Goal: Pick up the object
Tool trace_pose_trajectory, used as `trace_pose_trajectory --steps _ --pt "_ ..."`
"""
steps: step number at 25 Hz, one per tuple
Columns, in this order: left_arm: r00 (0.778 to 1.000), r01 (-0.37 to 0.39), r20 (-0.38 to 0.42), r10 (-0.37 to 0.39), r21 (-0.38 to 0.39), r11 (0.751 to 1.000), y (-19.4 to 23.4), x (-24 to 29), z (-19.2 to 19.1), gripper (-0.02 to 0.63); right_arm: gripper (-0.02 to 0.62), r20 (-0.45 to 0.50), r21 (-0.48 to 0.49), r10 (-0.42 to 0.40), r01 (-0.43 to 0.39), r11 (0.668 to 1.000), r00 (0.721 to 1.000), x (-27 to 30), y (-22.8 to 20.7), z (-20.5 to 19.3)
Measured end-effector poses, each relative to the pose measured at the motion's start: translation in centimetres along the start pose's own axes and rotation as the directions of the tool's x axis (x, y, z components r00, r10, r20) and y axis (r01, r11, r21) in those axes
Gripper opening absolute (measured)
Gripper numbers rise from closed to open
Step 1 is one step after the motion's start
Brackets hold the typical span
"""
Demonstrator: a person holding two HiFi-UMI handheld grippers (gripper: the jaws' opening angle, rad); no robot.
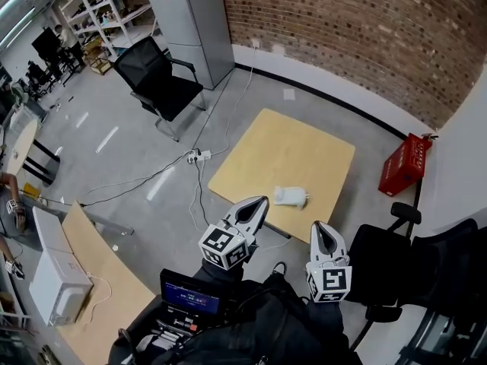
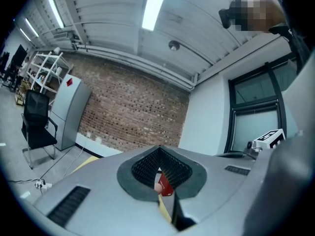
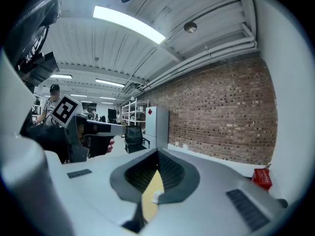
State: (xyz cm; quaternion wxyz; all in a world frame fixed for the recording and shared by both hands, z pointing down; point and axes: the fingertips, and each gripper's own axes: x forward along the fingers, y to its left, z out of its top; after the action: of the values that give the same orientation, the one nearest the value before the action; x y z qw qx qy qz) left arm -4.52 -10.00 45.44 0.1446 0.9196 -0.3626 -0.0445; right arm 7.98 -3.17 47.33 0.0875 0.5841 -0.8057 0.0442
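In the head view my left claw [image 1: 257, 205] and right claw [image 1: 319, 233] hang side by side, both pinched together on nothing. The object [image 1: 290, 196], white and lying on its side on the table [image 1: 304, 147], is just ahead and between them, nearer the left tip. To do this well, I judge I should pick one claw, spread it wide before reaching in, and close across the body's narrow width. What the object is looks too small to tell. In the left gripper view my jaws meet at the tip. Through the slit below I see only a pale blob, a red crate [image 2: 166, 187] and a strip of table. In the right gripper view the jaws also meet. The slit shows a white scrap of the object ahead, and the jaws hide the rest.
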Motion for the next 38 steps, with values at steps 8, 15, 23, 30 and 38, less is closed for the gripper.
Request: trace_pose_trajectory --steps 8,15,23,30,38 --pt "0.999 -0.030 -0.040 0.032 0.043 0.999 0.2 4.4 -0.7 -0.002 0.004 0.026 0.043 0.017 -0.018 0.999 1.000 2.4 -4.4 -0.6" --pt "0.991 -0.095 -0.093 0.099 0.052 0.994 1.1 6.1 -2.5 -0.002 0.005 0.020 0.080 0.024 -0.025 0.996 1.000 3.9 -7.6 -1.7" --pt "0.975 -0.152 -0.157 0.159 0.054 0.987 3.1 6.0 -4.9 -0.002 0.005 -0.064 0.120 0.055 -0.047 0.992 0.996 6.0 -8.5 -4.8" --pt "0.962 -0.154 -0.225 0.156 0.028 0.988 5.1 6.2 -7.7 -0.002 0.016 -0.174 0.156 0.058 -0.030 0.987 0.983 7.4 -8.1 -8.1" --pt "0.937 -0.151 -0.320 0.139 -0.013 0.988 7.8 7.5 -12.6 -0.002 0.115 -0.330 0.333 0.099 0.018 0.943 0.939 10.5 -7.9 -15.2"
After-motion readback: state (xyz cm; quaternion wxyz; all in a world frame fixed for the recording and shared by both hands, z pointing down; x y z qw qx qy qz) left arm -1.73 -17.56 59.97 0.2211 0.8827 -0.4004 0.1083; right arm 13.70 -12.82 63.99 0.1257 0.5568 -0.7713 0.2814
